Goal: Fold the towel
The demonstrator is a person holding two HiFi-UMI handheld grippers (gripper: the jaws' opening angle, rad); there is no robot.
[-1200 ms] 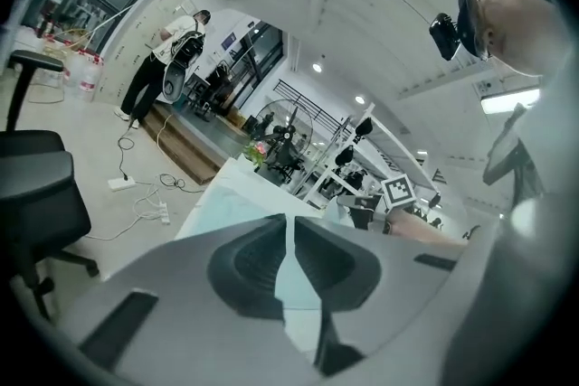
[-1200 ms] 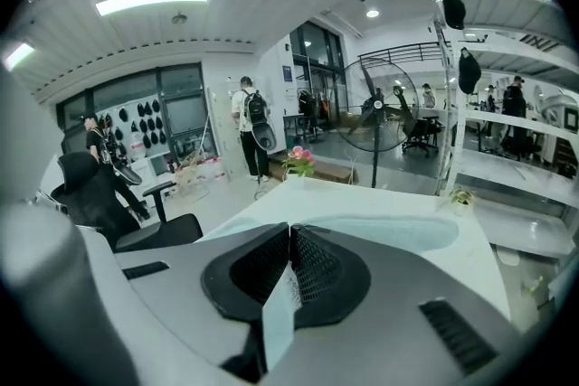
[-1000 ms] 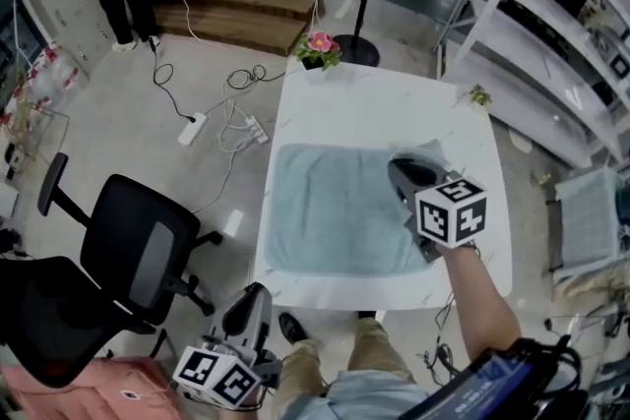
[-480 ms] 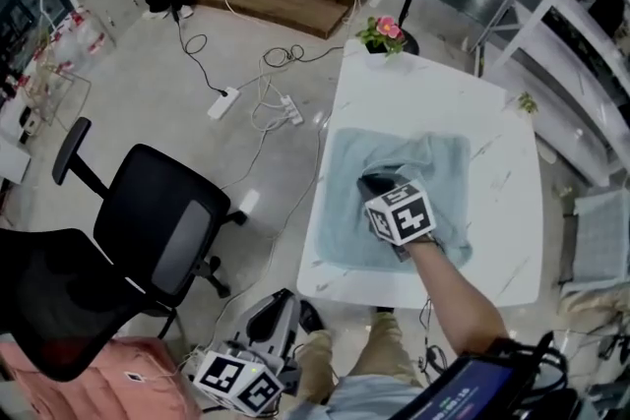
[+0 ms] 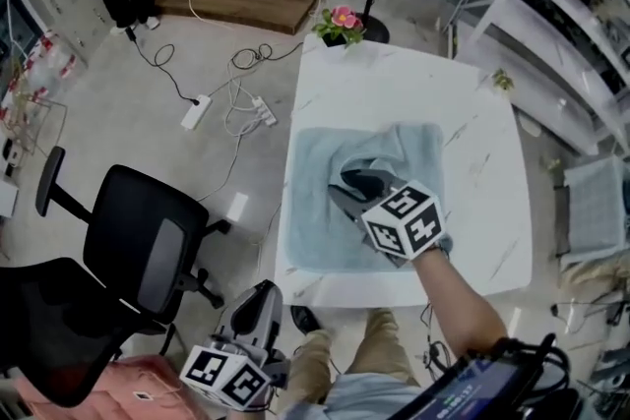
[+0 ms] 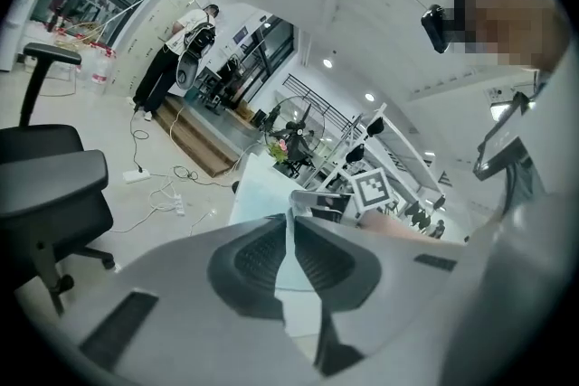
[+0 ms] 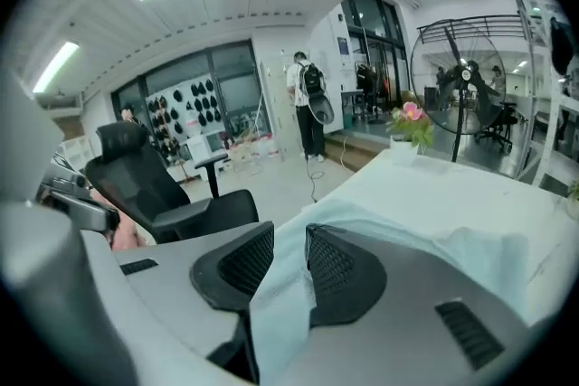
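A pale blue towel (image 5: pixel 320 221) lies on the white table (image 5: pixel 472 113), its right part drawn over the middle in a loose, rumpled fold (image 5: pixel 399 148). My right gripper (image 5: pixel 345 187) hovers low over the towel's centre and points toward the table's left edge. In the right gripper view its jaws (image 7: pixel 289 240) are opening, and a strip of towel (image 7: pixel 280 285) still hangs in the gap between the pads. My left gripper (image 5: pixel 258 295) hangs below the table's near edge, beside my legs. Its jaws (image 6: pixel 291 226) are shut with nothing between them.
A potted pink flower (image 5: pixel 342 20) stands at the table's far edge, with a floor fan (image 7: pixel 457 68) behind it. Black office chairs (image 5: pixel 138 241) stand on the floor to the left. Cables and a power strip (image 5: pixel 194 111) lie beyond them. White shelving (image 5: pixel 581 5) runs along the right.
My right gripper has carried the towel's right edge leftward over the middle and come lower, and its jaws have parted. The left gripper stays low by the table's near edge.
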